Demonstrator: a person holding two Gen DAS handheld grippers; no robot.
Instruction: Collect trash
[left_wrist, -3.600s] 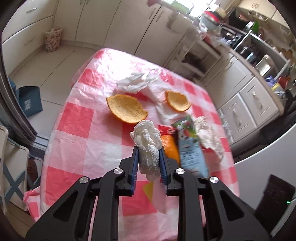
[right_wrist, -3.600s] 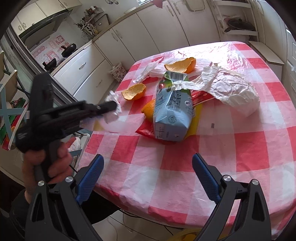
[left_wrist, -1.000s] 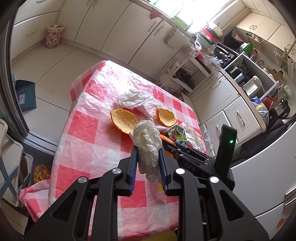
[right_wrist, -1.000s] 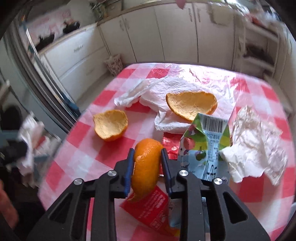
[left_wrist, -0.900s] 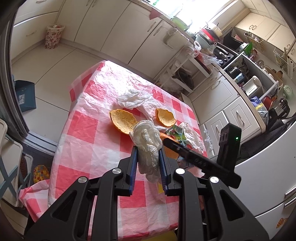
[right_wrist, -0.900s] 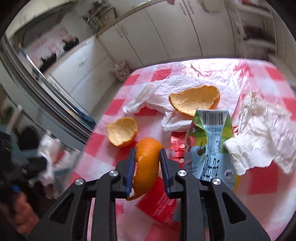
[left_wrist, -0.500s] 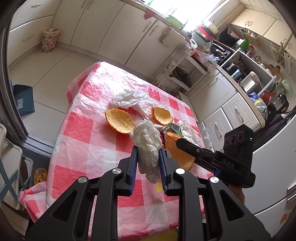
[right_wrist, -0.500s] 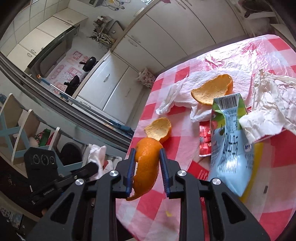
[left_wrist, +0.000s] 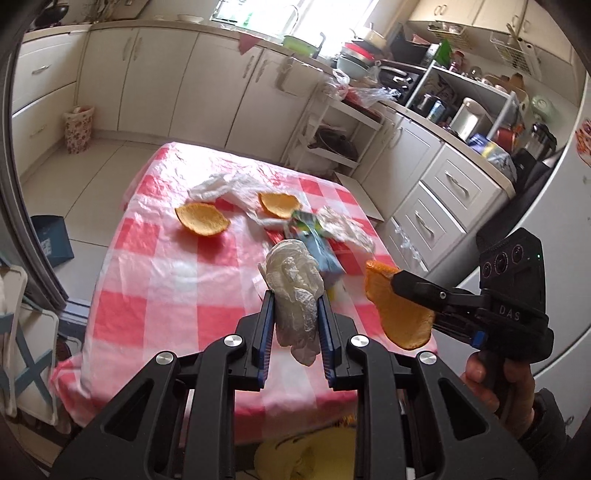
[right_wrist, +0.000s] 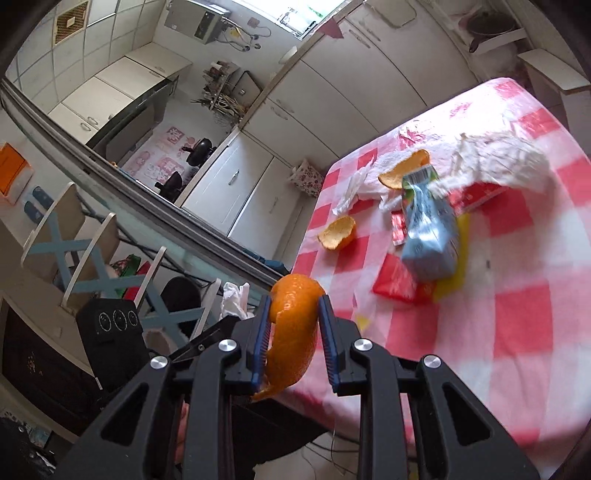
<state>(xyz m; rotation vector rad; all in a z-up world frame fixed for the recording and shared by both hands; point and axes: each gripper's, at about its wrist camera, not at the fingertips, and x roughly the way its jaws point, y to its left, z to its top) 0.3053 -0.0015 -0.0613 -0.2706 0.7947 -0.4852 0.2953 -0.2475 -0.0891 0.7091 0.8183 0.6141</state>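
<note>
- We note the left claw (left_wrist: 295, 325) closed narrowly on a crumpled white tissue (left_wrist: 293, 295); the wad bulges above the blue pads and hangs below them, held clear above the near part of the worktop (left_wrist: 147, 280).
- We note the right claw (right_wrist: 293, 332) clamped on a curled orange peel (right_wrist: 293, 332), its pads pressing both sides; the peel sits off the near left edge of the worktop, over the floor side.
- In the left wrist view we see the right claw from the side at right, the peel (left_wrist: 400, 314) hanging from its tip, a hand (left_wrist: 495, 380) gripping the handle.
- Remaining on the red-and-white checked cloth: two orange peel halves (left_wrist: 202, 218) (left_wrist: 277, 204), a white napkin (left_wrist: 225, 184) at the far side, a blue-green drink carton (right_wrist: 428, 229) lying flat, crumpled white paper (right_wrist: 498, 162) right of it, red wrappers (right_wrist: 400, 280) and a yellow sheet (right_wrist: 452, 277) under the carton.
- A yellow object (left_wrist: 295, 454) shows below the near worktop edge; we cannot tell what it is.
- The right wrist view is blurred at its right side.
</note>
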